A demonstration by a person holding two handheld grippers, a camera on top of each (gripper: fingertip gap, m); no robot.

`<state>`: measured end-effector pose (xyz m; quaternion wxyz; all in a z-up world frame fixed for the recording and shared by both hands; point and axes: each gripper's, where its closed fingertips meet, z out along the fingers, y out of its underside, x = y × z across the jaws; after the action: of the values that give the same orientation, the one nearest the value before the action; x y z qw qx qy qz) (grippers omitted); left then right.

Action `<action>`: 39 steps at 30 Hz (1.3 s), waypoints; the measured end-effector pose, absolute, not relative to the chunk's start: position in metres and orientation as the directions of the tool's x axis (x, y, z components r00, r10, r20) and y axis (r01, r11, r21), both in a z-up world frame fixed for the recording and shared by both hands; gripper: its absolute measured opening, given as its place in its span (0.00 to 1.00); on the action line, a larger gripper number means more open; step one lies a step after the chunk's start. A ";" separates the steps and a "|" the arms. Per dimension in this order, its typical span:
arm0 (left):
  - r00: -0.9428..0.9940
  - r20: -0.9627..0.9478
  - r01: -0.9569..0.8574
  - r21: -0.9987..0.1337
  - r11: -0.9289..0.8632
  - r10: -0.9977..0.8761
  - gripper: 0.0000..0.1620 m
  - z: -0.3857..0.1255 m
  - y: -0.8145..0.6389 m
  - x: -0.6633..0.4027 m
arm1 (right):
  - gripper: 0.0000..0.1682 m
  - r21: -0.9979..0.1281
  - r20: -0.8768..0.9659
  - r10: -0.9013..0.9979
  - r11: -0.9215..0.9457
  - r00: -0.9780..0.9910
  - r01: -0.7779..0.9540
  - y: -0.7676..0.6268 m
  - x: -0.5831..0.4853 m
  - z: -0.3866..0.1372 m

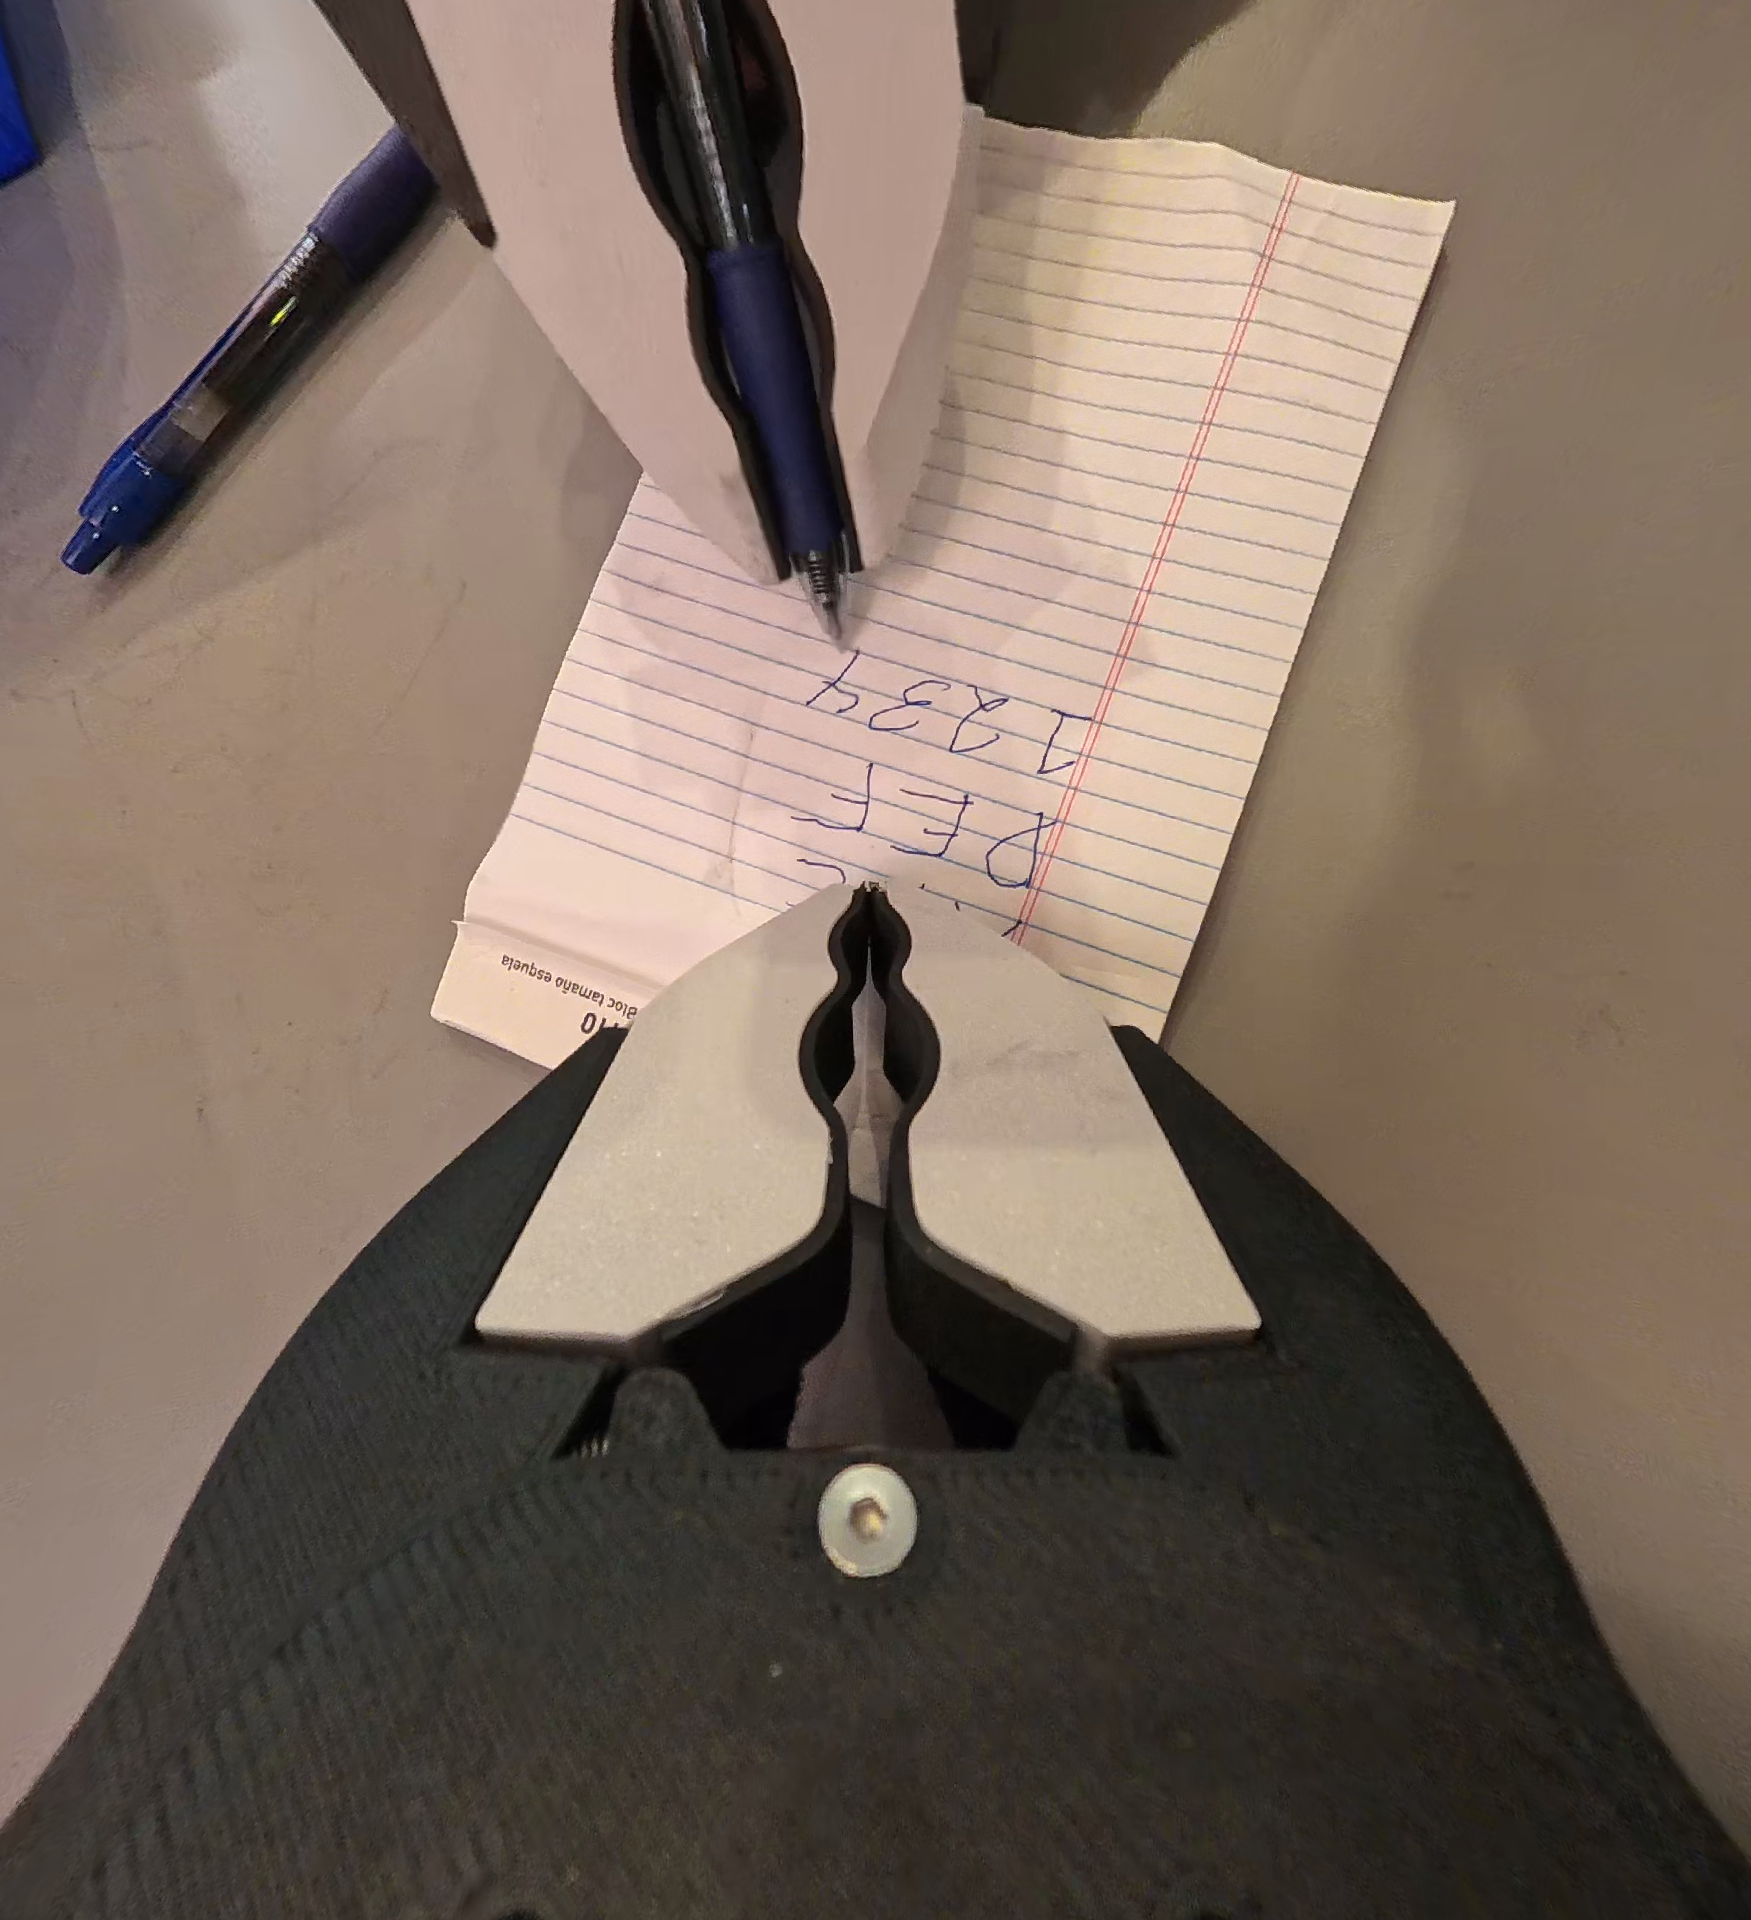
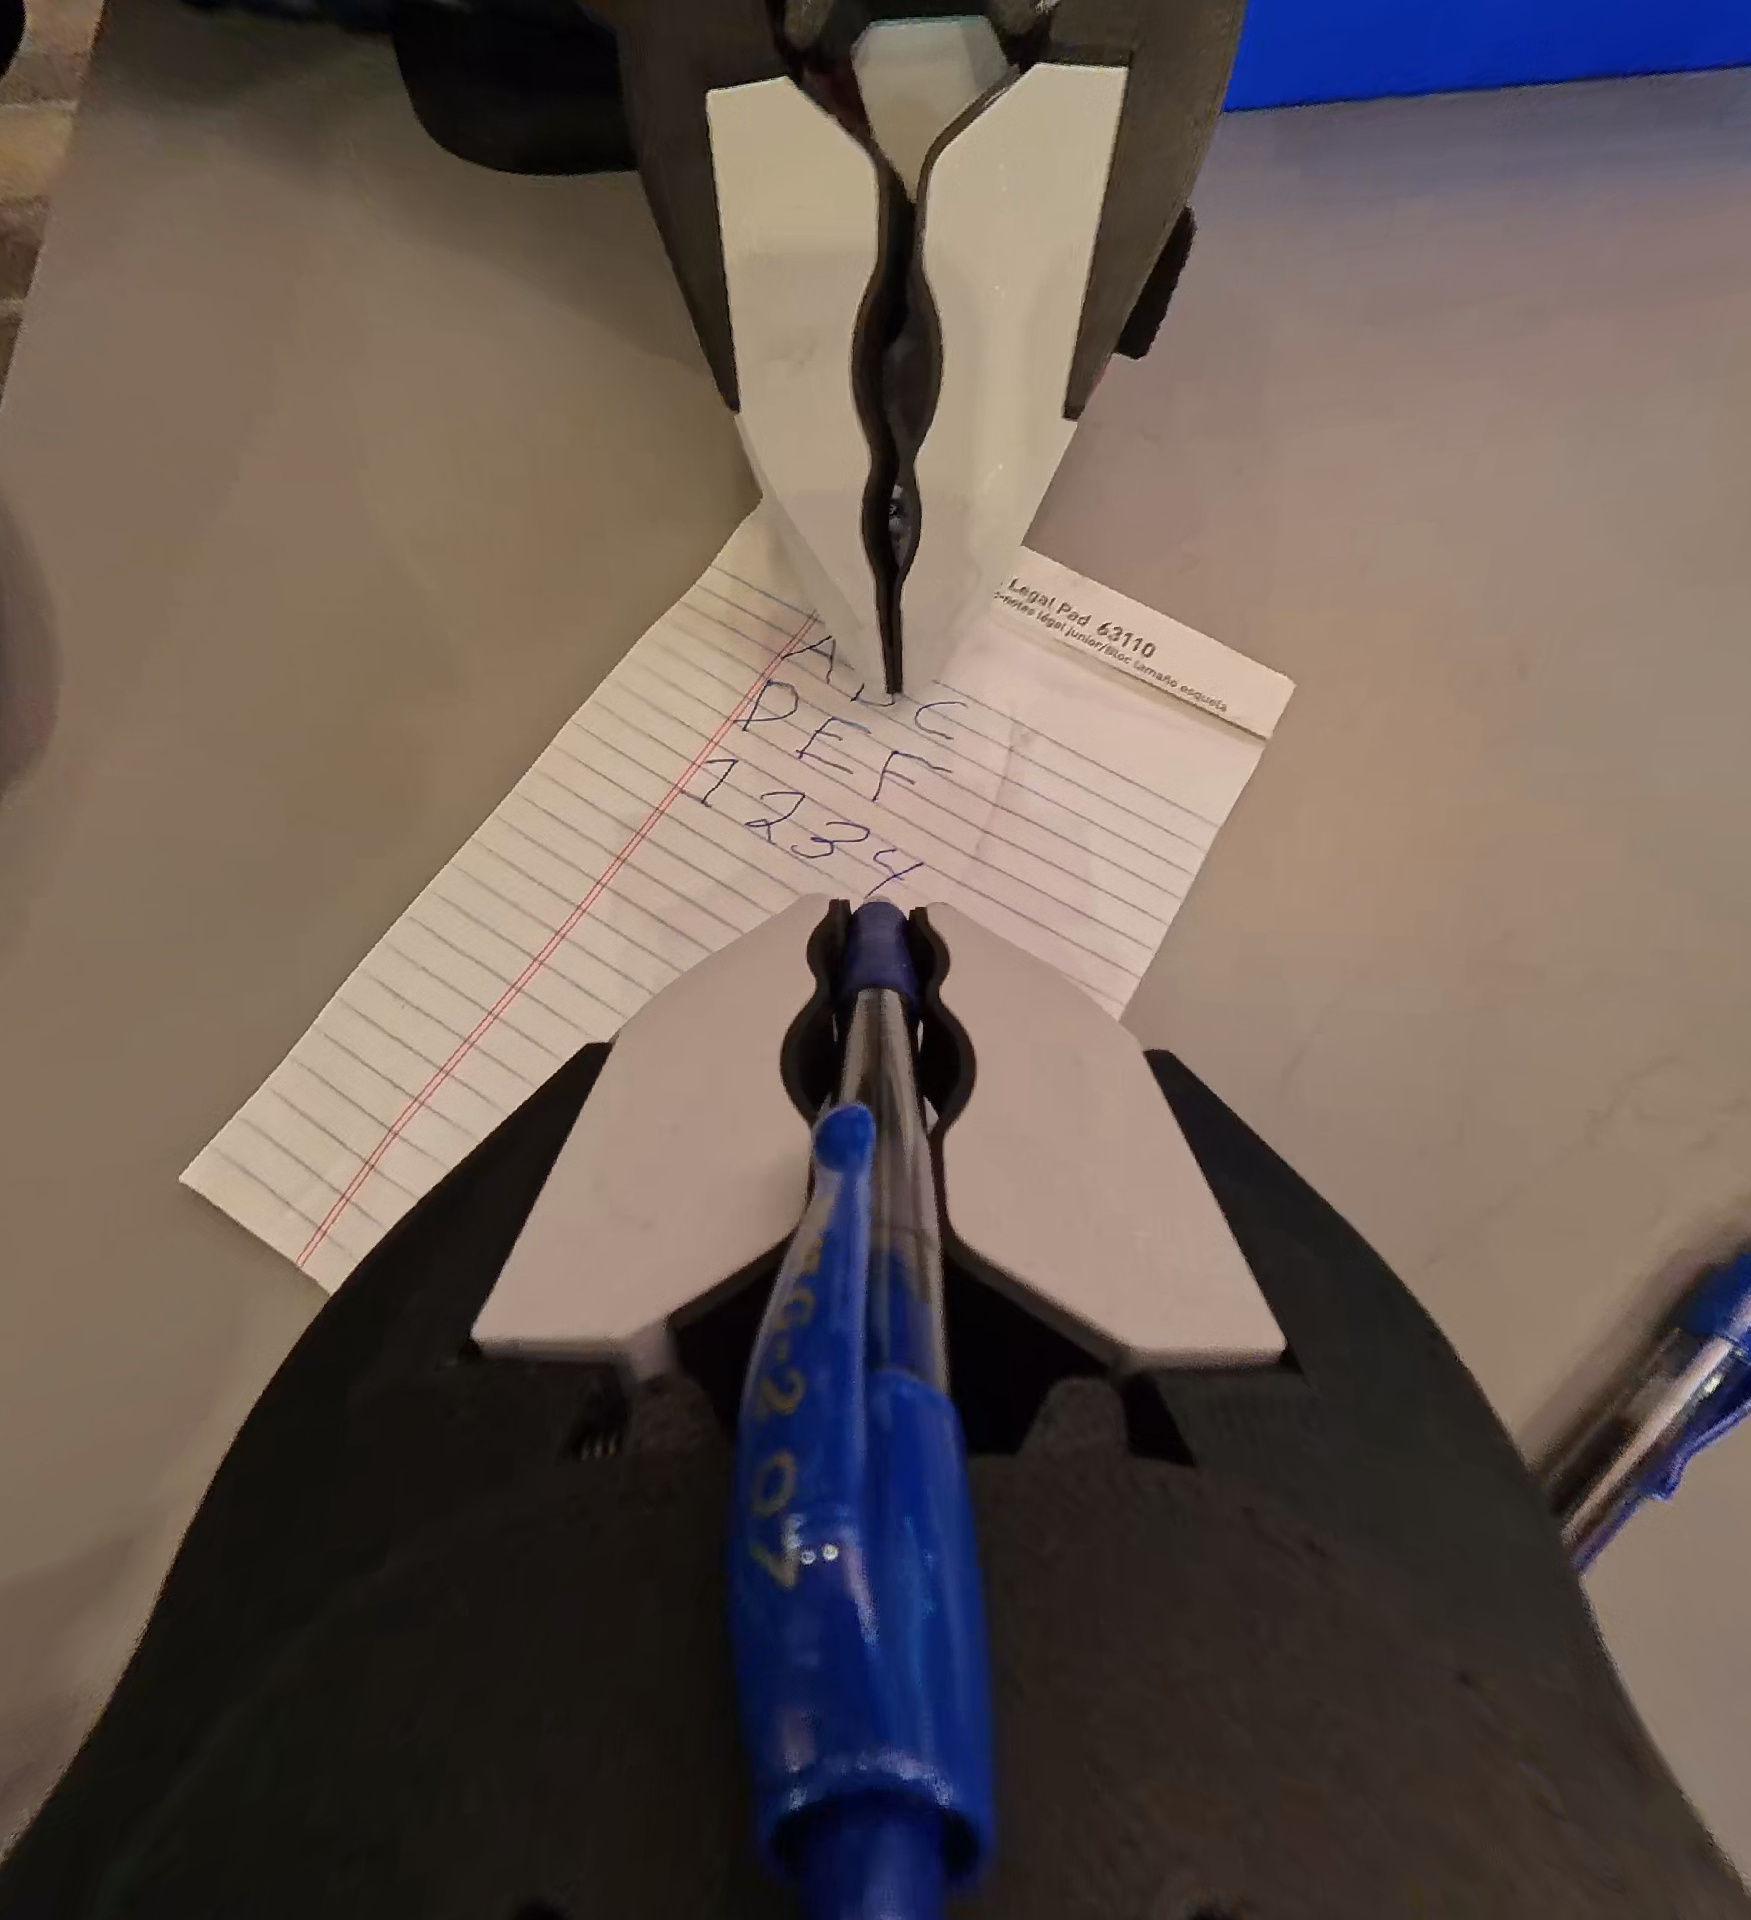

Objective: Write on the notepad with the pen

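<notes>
The right gripper is clamping the blue pen with its tip sitting on the notepad, right under three rows of blue handwriting. The left gripper is pinched closed with nothing in it, tips pressing on the pad's top end (by the binding strip). A second pen is lying apart on the grey table.
</notes>
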<state>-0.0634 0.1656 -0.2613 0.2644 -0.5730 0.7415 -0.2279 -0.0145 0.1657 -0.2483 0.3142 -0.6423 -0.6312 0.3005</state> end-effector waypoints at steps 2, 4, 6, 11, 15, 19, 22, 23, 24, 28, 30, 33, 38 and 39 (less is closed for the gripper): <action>-0.205 -0.129 -0.729 -0.641 0.239 -0.970 0.00 -0.261 0.165 -0.064 | 0.07 -0.816 -0.016 1.000 -0.028 0.026 0.577 0.165 -0.015 -0.239; -0.205 -0.128 -0.730 -0.640 0.239 -0.970 0.00 -0.261 0.165 -0.064 | 0.06 -0.833 -0.027 0.999 -0.047 0.044 0.552 0.168 -0.014 -0.235; -0.205 -0.131 -0.731 -0.639 0.241 -0.970 0.00 -0.261 0.166 -0.064 | 0.06 -0.838 -0.033 0.998 -0.057 0.053 0.543 0.170 -0.014 -0.233; -0.215 -0.139 -0.733 -0.631 0.254 -0.967 0.00 -0.262 0.166 -0.065 | 0.06 -0.853 -0.025 0.998 -0.054 0.063 0.518 0.174 -0.020 -0.218; -0.235 -0.126 -0.730 -0.632 0.261 -0.964 0.00 -0.261 0.164 -0.069 | 0.07 -0.840 -0.002 0.999 -0.021 0.035 0.542 0.177 -0.024 -0.217; -0.270 -0.095 -0.720 -0.640 0.267 -0.958 0.00 -0.262 0.162 -0.075 | 0.07 -0.847 -0.034 0.999 -0.021 -0.015 0.531 0.178 -0.026 -0.223; -0.273 -0.082 -0.718 -0.646 0.260 -0.958 0.00 -0.262 0.162 -0.076 | 0.06 -0.837 -0.077 0.996 -0.040 -0.045 0.545 0.177 -0.029 -0.234; -0.274 -0.079 -0.717 -0.648 0.258 -0.959 0.00 -0.263 0.162 -0.076 | 0.06 -0.833 -0.079 0.996 -0.037 -0.052 0.552 0.177 -0.030 -0.234; -0.274 -0.075 -0.716 -0.649 0.256 -0.959 0.00 -0.262 0.161 -0.077 | 0.07 -0.833 -0.073 0.996 -0.030 -0.056 0.552 0.177 -0.030 -0.234; -0.274 -0.072 -0.717 -0.650 0.253 -0.959 0.00 -0.261 0.161 -0.077 | 0.06 -0.827 -0.078 0.995 -0.027 -0.066 0.561 0.177 -0.030 -0.235; -0.275 -0.073 -0.717 -0.649 0.255 -0.959 0.00 -0.261 0.161 -0.077 | 0.07 -0.821 -0.068 0.994 -0.007 -0.085 0.571 0.174 -0.030 -0.237; -0.273 -0.073 -0.717 -0.649 0.254 -0.959 0.00 -0.261 0.161 -0.077 | 0.06 -0.801 -0.047 0.994 0.023 -0.102 0.599 0.170 -0.030 -0.243; -0.273 -0.075 -0.717 -0.649 0.255 -0.959 0.00 -0.261 0.161 -0.076 | 0.06 -0.790 -0.037 0.994 0.032 -0.100 0.612 0.170 -0.030 -0.246; -0.273 -0.076 -0.717 -0.649 0.256 -0.959 0.00 -0.260 0.162 -0.076 | 0.06 -0.790 -0.036 0.994 0.032 -0.099 0.613 0.170 -0.029 -0.246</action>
<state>-0.0763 0.1615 -0.2602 0.2373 -0.5541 0.7560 -0.2550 -0.0295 0.1698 -0.2461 0.2833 -0.6087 -0.6601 0.3368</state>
